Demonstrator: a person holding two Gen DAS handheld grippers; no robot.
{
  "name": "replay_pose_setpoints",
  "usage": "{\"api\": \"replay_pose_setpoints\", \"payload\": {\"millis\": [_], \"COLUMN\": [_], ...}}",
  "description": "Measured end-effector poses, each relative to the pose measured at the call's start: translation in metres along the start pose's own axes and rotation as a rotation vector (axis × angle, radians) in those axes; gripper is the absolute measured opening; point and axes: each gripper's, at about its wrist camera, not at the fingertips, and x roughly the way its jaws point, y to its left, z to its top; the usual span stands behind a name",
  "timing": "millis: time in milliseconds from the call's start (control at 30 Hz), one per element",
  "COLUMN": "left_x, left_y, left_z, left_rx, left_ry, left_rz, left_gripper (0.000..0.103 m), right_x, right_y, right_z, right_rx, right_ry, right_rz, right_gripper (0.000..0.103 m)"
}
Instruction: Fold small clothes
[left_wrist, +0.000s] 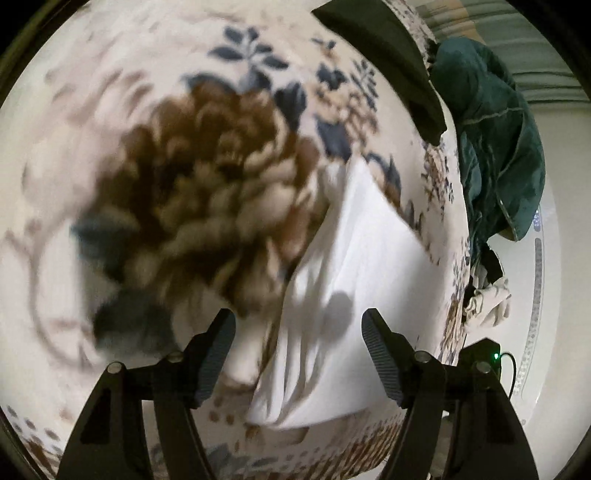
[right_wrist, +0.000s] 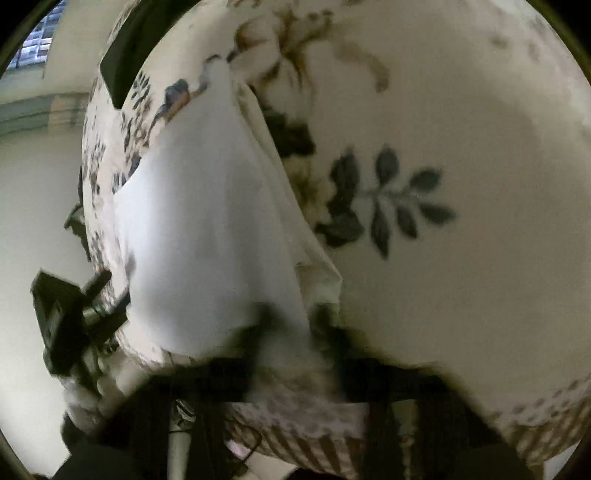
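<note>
White garment (left_wrist: 354, 295), one, on floral cloth (left_wrist: 166, 147), left hand-held gripper (left_wrist: 298, 356) wide, right hand-held gripper (right_wrist: 291, 332) pinching garment.

Two close downward views, shared white cloth (left_wrist: 354, 280)

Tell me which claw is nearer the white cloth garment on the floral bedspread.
Right. The right claw is shut on the white cloth garment's edge, though blurred. The left claw stands open just above the garment, its pads not pressing it.

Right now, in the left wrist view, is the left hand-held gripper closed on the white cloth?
No, the left hand-held gripper stands open above the white cloth.
</note>
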Motion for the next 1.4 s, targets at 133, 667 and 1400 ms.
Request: {"api": "replay_pose_setpoints", "payload": {"millis": [133,667,1400], "left_x": [-0.002,0.064,-0.019], "left_y": [0.005,-0.03,-0.105], "left_z": [-0.004,0.01,0.105], "left_rx": [-0.015,0.074,0.198], "left_ry": [0.002,0.143,-0.059], "left_rz": [-0.025,-0.174,-0.219], "left_gripper": [0.069,0.075,0.016], "right_x": [-0.001,0.023,-0.039], "right_y": [-0.025,-0.008,0.126], "right_z": [-0.003,0.037,0.087], "right_rx": [0.165,0.026,-0.107], "right_ry": [-0.028,0.012,-0.137], "right_rz": [0.331,0.237,0.276], "right_gripper": [0.006,0.079,0.022]}}
